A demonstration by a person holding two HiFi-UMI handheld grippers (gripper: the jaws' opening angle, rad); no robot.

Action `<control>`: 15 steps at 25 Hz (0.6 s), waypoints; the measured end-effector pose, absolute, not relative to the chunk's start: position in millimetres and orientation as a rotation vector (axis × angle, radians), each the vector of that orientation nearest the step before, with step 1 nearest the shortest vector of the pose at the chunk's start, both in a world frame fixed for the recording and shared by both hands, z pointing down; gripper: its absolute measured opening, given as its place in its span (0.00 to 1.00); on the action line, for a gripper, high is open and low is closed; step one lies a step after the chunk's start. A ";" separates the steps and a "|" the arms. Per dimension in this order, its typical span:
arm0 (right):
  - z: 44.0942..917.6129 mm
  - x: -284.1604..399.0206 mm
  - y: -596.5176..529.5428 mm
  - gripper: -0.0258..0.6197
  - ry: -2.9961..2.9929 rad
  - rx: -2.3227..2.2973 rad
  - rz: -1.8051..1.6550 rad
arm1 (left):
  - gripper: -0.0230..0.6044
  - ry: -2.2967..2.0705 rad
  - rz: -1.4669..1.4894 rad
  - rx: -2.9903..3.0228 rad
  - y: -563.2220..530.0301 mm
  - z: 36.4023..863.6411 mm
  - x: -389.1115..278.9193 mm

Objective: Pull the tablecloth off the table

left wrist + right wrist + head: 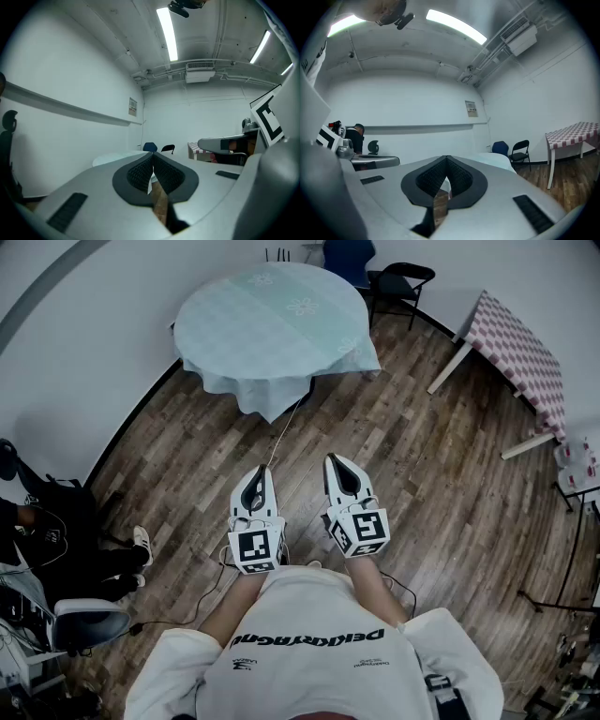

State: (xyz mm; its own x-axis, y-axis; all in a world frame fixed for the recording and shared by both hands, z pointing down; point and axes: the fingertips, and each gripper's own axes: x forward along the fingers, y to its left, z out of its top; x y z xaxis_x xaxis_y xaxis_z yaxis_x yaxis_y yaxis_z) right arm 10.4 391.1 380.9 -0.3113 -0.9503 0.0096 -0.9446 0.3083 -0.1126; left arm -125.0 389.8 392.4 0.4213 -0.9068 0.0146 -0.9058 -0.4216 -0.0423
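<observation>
A pale blue-green tablecloth (pixel 272 320) with faint flower prints covers a round table at the top of the head view, its corners hanging down. Both grippers are held side by side in front of the person, well short of the table. The left gripper (pixel 256 474) is shut with nothing in it. The right gripper (pixel 339 463) is shut and empty too. In the left gripper view the left gripper (pixel 153 155) points toward the distant table (pixel 115 158). In the right gripper view the right gripper (pixel 446 159) has the tablecloth (pixel 497 161) beyond its tips.
A second table with a pink checked cloth (pixel 520 348) stands at the right. A black folding chair (pixel 401 282) and a blue chair (pixel 348 259) stand behind the round table. A cable (pixel 281 437) lies on the wood floor. A seated person (pixel 56 540) is at the left.
</observation>
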 end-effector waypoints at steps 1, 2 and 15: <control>380.7 8.8 388.2 0.09 2.490 -1.799 -0.154 | 0.06 1.675 -0.054 -2.626 386.8 392.8 -126.1; 380.8 7.1 385.4 0.09 2.488 -1.792 -0.160 | 0.06 1.675 -0.054 -2.627 384.0 393.4 -127.3; 390.5 -15.5 337.7 0.09 2.469 -1.885 -0.181 | 0.06 1.613 -0.058 -2.681 329.6 398.2 -147.4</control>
State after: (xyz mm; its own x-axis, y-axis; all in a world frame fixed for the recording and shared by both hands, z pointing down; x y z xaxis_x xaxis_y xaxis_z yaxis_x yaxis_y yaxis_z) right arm -15.5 337.7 390.5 -0.2656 -0.9630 0.0462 -0.9594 0.2594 -0.1106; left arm -147.4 329.6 398.2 0.4677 -0.8835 0.0251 -0.8830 -0.4683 -0.0297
